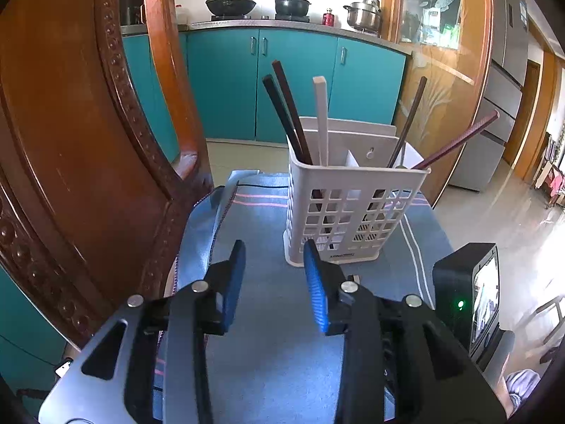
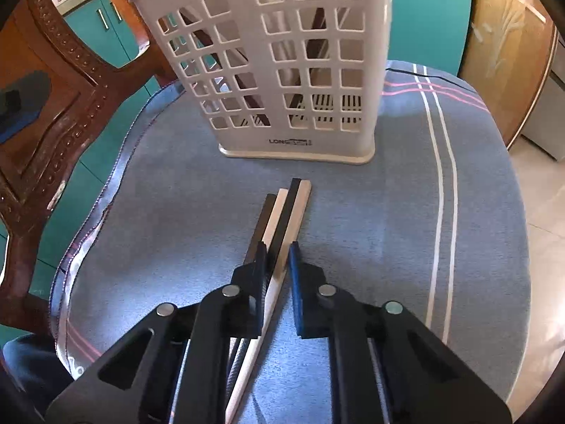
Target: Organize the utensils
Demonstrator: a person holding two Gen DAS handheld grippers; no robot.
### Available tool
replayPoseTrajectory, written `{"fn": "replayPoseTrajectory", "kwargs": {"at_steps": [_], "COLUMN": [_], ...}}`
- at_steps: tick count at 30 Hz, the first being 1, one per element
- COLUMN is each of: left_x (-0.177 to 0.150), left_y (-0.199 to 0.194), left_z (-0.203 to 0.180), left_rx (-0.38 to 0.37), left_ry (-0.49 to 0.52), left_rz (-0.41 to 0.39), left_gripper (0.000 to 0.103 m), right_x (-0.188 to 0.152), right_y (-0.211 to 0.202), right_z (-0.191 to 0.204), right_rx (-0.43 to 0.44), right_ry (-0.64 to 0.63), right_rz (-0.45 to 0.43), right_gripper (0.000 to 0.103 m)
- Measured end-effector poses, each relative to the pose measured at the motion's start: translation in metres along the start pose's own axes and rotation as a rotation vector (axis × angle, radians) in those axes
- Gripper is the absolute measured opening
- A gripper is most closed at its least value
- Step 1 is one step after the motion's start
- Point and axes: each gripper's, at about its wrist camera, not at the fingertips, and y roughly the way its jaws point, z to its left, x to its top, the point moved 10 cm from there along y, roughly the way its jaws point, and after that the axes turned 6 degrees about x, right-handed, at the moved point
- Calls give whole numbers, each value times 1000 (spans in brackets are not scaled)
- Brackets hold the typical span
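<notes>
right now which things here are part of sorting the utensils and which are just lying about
Part of the job:
- white utensil holder
- chopsticks standing in it
- loose chopsticks on the cloth
- right hand-held gripper straddling them

Just there:
- blue striped cloth
- wooden chair
- pots on the stove
- black device

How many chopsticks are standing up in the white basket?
5: two dark ones and a white one in the left side of the basket, two more leaning right. Others may be hidden inside.
</notes>
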Motion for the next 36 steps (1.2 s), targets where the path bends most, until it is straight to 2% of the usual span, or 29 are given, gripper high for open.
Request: {"fn": "replayPoseTrajectory", "kwargs": {"at_steps": [6, 11, 13, 15, 18, 22, 26, 28, 30, 34, 36], "left_x": [-5, -11, -16, -23, -38, -58, -69, -72, -76, -82, -87], "left_y": [4, 10, 15, 23, 37, 53, 61, 63, 65, 71, 72], "left_z": [-4, -1, 0, -2, -14, -27, -32, -32, -32, -34, -39], "left_rx": [-1, 9, 14, 7, -34, -62, -43, -36, -32, -53, -87], "left_ry": [18, 16, 14, 20, 36, 55, 76, 83, 87, 79, 71], "left_rz": [14, 39, 63, 101, 177, 257, 284, 290, 296, 322, 346], "left_gripper": [38, 40, 41, 43, 43, 43, 44, 46, 47, 47, 47], "right_x": [5, 9, 9, 13, 17, 13, 16, 13, 15, 16, 21], "right_y": [-3, -11, -18, -24, -27, -18, -12, -8, -8, -14, -24], "right_z": [-13, -29, -46, -61, -77, -67, -56, -47, -43, -49, -58], "right_rx": [-14, -33, -51, -23, -26, 45, -7, 0, -39, -13, -17], "right_ry": [27, -1, 14, 82, 144, 157, 76, 46, 1, 33, 47], "right_rz": [22, 65, 63, 43, 30, 45, 29, 48, 46, 46, 18], "right_gripper": [13, 13, 14, 16, 16, 17, 20, 21, 20, 14, 0]}}
